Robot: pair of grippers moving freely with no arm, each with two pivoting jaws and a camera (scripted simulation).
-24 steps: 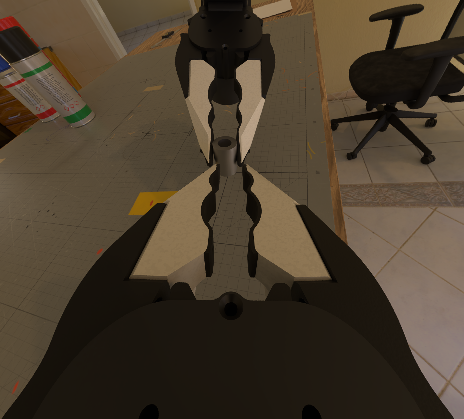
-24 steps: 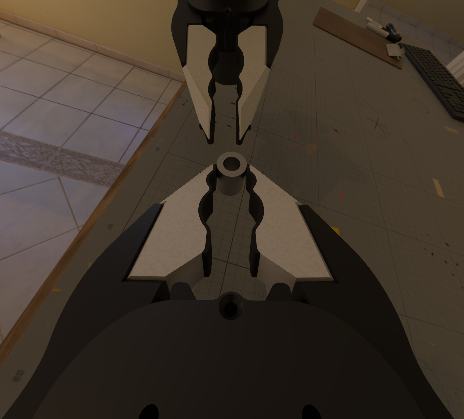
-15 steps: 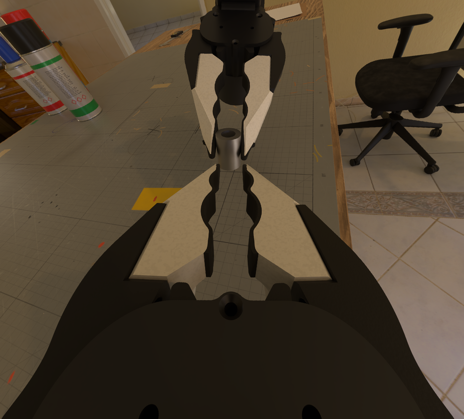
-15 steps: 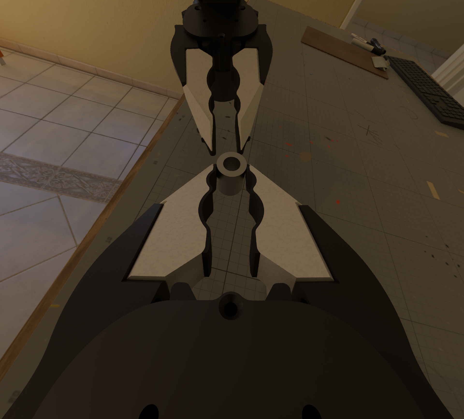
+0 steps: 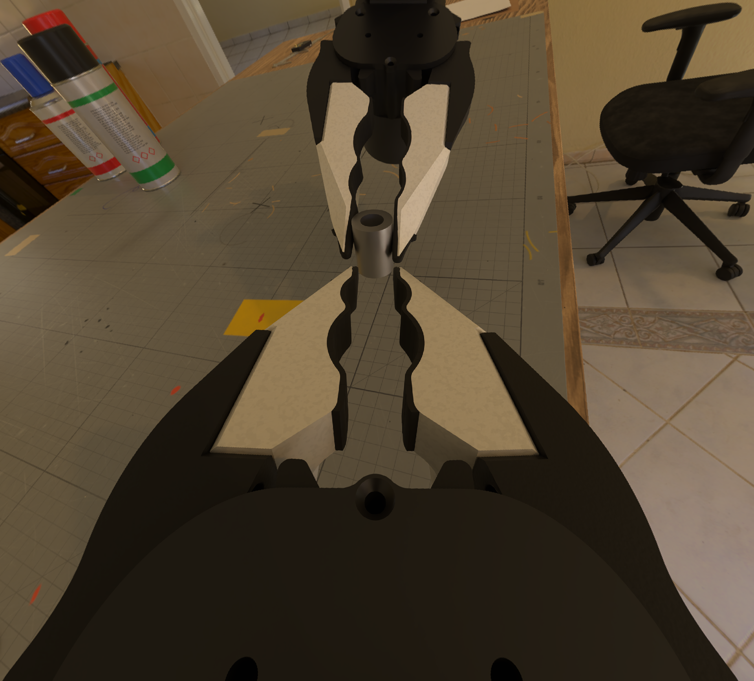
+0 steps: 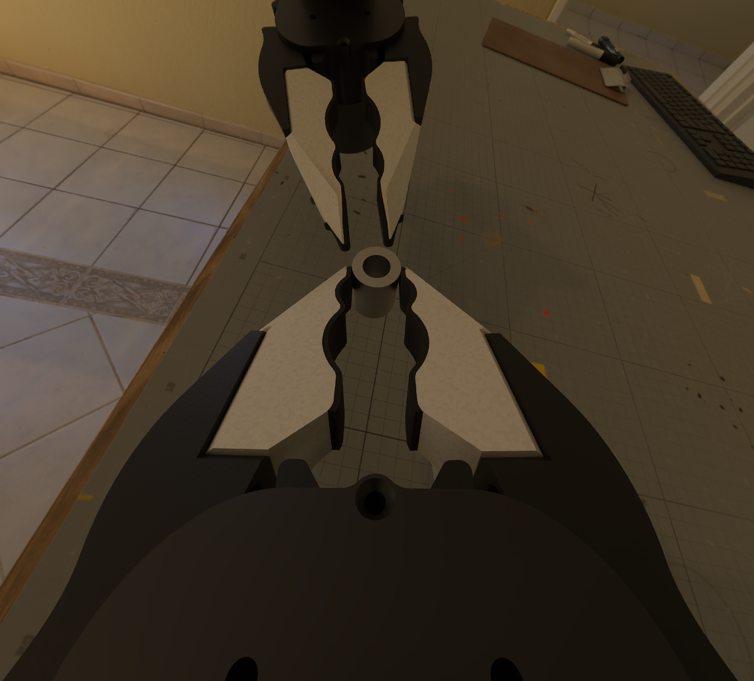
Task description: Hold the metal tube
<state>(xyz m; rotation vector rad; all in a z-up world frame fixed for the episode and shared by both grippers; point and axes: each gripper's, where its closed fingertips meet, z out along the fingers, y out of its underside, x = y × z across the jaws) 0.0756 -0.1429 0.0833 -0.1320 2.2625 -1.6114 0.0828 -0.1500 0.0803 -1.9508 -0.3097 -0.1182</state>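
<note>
A short grey metal tube [image 6: 375, 294] stands upright between the fingertips of my right gripper [image 6: 375, 274], which is shut on it and holds it above the grey cutting mat [image 6: 571, 335]. In the left wrist view the tube [image 5: 372, 241] sits in the tips of the right gripper [image 5: 373, 253], which faces me. My left gripper [image 5: 375, 274] is open about a tube's width, its tips just short of the tube's lower end. In the right wrist view the left gripper [image 6: 366, 245] points at the tube from the far side, apart from it.
Spray cans [image 5: 118, 123] stand at the mat's far left. An office chair [image 5: 677, 131] stands on the tiled floor past the table's wooden edge [image 5: 569, 294]. A keyboard [image 6: 693, 127] and a brown board [image 6: 551, 58] lie on the table's far right.
The left gripper's tips have closed the gap to the tube. Both grippers have shifted over the table, with the tube staying fixed in the right gripper.
</note>
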